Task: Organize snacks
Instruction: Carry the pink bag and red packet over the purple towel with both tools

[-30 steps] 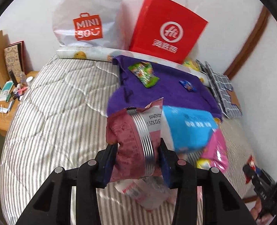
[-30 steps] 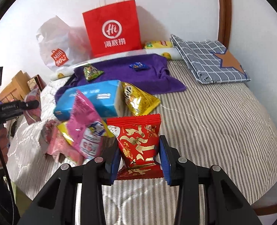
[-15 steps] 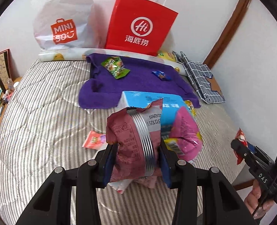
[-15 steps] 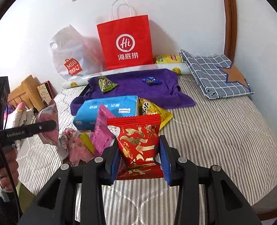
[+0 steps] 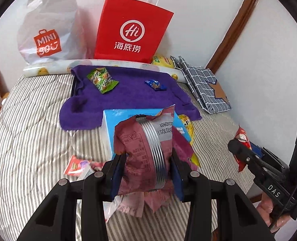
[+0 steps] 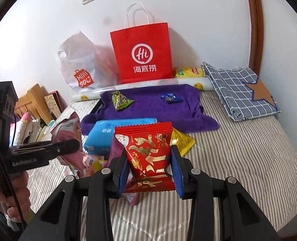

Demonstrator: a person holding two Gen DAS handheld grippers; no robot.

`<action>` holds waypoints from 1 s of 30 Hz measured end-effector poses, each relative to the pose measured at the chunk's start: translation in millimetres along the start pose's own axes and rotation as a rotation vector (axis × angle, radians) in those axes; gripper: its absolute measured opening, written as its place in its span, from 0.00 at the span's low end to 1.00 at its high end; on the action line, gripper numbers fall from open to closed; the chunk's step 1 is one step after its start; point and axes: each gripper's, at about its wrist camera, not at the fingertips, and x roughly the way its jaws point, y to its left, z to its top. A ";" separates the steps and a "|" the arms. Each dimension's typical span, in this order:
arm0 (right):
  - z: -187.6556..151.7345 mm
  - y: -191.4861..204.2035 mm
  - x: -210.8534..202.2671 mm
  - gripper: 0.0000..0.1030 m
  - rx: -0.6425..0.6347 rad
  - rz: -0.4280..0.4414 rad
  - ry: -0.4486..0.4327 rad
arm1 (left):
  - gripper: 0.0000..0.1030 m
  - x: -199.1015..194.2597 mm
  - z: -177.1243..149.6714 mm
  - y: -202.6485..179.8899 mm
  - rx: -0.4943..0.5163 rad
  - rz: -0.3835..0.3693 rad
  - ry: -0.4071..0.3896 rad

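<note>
My left gripper (image 5: 147, 172) is shut on a maroon snack packet (image 5: 142, 152) with a silver seam, held above the bed. My right gripper (image 6: 149, 170) is shut on a red and gold snack packet (image 6: 148, 152), also held above the bed. Below them lie a blue tissue pack (image 6: 108, 132), a yellow packet (image 6: 181, 141) and pink packets (image 5: 78, 163). A purple towel (image 5: 128, 92) further back carries a green snack (image 5: 102, 80) and a small blue candy (image 5: 155, 84). The right gripper (image 5: 248, 158) shows in the left wrist view, the left gripper (image 6: 48, 150) in the right wrist view.
A red paper bag (image 6: 142, 52) and a white plastic bag (image 6: 80, 64) stand against the wall behind the towel. A folded checked cloth (image 6: 240, 88) lies at the right. A wooden bedside shelf (image 6: 36, 100) is at the left. The striped quilt (image 6: 238, 150) covers the bed.
Both grippers have lifted and pulled back with their packets, so the snack pile and towel look farther away. The left view has swung right, bringing the right gripper into sight.
</note>
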 end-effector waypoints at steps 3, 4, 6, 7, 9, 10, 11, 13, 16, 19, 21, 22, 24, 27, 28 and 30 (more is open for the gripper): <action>6.5 -0.9 7.3 0.37 0.001 0.000 0.001 | 0.39 4.6 9.2 0.0 0.004 -0.004 -0.009; 8.7 -1.4 10.7 0.37 0.000 0.001 0.002 | 0.39 6.5 13.0 0.3 0.004 -0.001 -0.013; 14.0 -2.3 18.8 0.37 -0.001 -0.008 0.011 | 0.39 8.8 18.5 0.7 0.003 -0.002 -0.017; 18.2 -3.1 23.2 0.37 -0.003 -0.006 0.014 | 0.39 10.0 21.7 1.2 0.003 -0.003 -0.019; 25.4 -3.4 27.8 0.37 -0.004 0.000 0.010 | 0.39 12.6 31.8 1.6 0.008 0.000 -0.029; 30.2 -4.0 30.1 0.37 -0.004 0.005 0.007 | 0.39 13.6 36.9 1.8 0.011 0.003 -0.036; 36.2 -4.3 33.0 0.37 -0.005 0.009 0.001 | 0.39 14.4 40.5 1.6 0.014 0.004 -0.041; 46.7 -3.6 38.6 0.37 -0.009 0.006 -0.009 | 0.39 18.5 53.1 4.4 0.020 0.016 -0.059; 64.4 -5.6 51.2 0.37 -0.018 0.001 -0.031 | 0.39 24.9 67.5 11.2 0.010 0.043 -0.067; 80.0 -11.1 67.1 0.37 -0.022 -0.038 -0.024 | 0.39 31.3 82.2 22.7 -0.006 0.073 -0.078; 89.6 -16.5 76.0 0.37 -0.022 -0.044 -0.026 | 0.39 36.7 92.6 33.7 -0.031 0.089 -0.086; 94.5 -19.5 80.4 0.37 -0.018 -0.046 -0.025 | 0.39 38.1 95.2 36.7 -0.039 0.091 -0.087; 104.9 -25.2 89.1 0.37 -0.008 -0.045 -0.025 | 0.39 45.2 104.4 45.2 -0.058 0.099 -0.087; 120.2 -31.4 103.0 0.37 -0.001 -0.041 -0.020 | 0.39 56.4 117.9 54.3 -0.070 0.122 -0.086; 124.3 -32.9 107.6 0.37 -0.003 -0.042 -0.020 | 0.39 59.6 120.8 56.1 -0.069 0.128 -0.086; 132.8 -36.0 118.1 0.37 -0.007 -0.045 -0.020 | 0.39 68.1 128.0 62.0 -0.069 0.149 -0.093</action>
